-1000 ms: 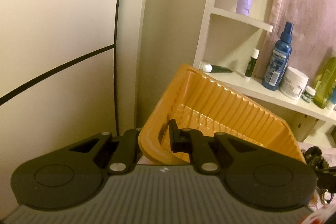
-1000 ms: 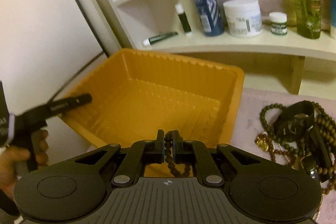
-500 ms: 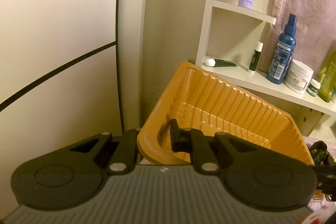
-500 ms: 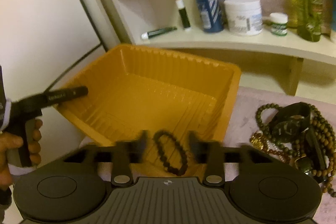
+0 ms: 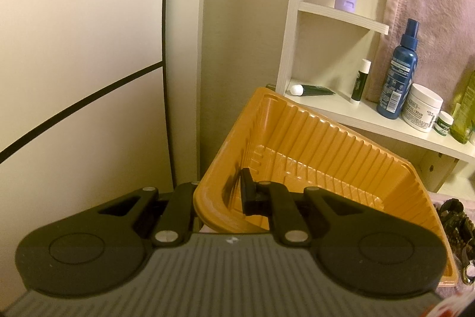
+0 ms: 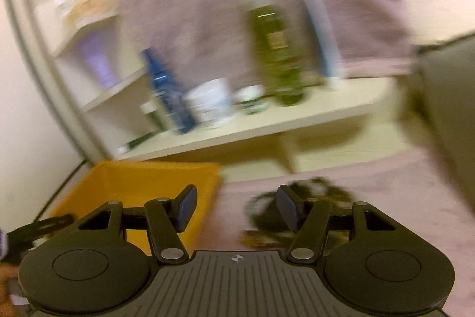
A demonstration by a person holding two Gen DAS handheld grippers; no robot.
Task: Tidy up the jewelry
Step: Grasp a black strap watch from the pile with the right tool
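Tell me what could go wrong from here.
1. The left gripper grips only the near rim of the orange tray, which sits tilted; it could slip or spill.
2. The right gripper is open and empty, its view blurred; aiming at the jewelry pile may miss.

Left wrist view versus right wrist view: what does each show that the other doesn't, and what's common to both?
Only the left wrist view shows the left gripper with its jaws clamped on the near wall of the orange tray, the tray interior, and a lip balm stick.

Only the right wrist view, heavily blurred, shows the right gripper with its jaws wide apart and empty.

Both show the tray, the blue spray bottle, the white cream jar and the jewelry pile.
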